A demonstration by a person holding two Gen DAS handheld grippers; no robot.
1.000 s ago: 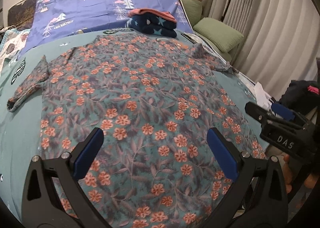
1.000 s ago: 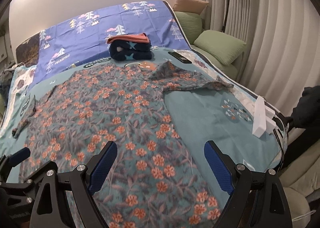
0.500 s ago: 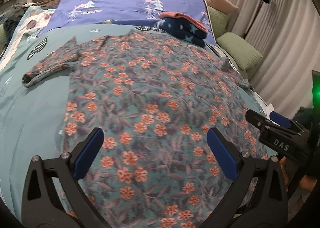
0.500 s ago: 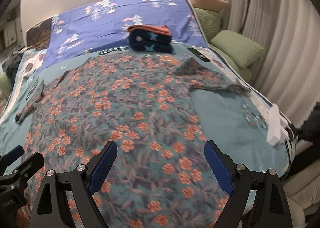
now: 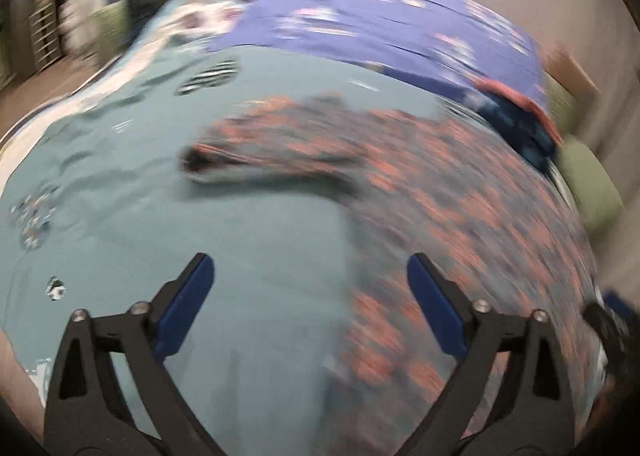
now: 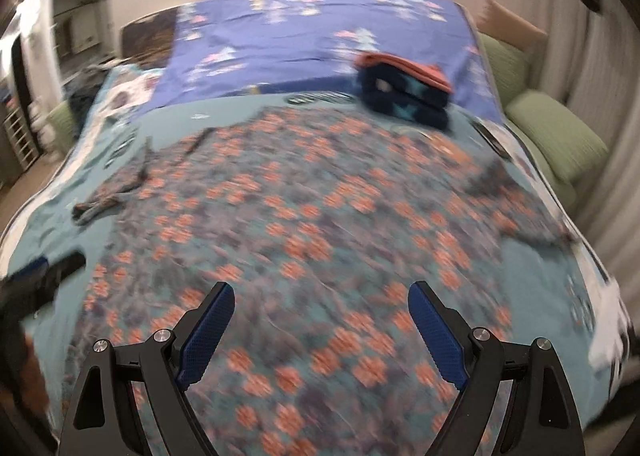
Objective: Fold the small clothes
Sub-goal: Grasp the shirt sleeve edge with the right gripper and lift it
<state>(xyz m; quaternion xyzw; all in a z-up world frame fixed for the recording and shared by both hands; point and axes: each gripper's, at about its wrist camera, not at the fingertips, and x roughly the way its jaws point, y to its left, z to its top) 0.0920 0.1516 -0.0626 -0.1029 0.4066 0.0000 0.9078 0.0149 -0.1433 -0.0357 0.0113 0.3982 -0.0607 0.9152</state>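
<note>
The black left gripper with blue pads (image 5: 308,304) is seen low in its frame, jaws closing on nothing. The matching right gripper (image 6: 320,328) is held wide apart, empty.

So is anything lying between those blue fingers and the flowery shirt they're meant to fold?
Nothing visible. The flowery shirt lies spread directly under the right gripper. The left gripper, its jaws closing on nothing, hangs over bare bedsheet at the shirt's edge.

Both wrist cameras looked steeply down, close over the bed (image 6: 48,212) (sharing the floral shirt (image 6: 320,224)).
</note>
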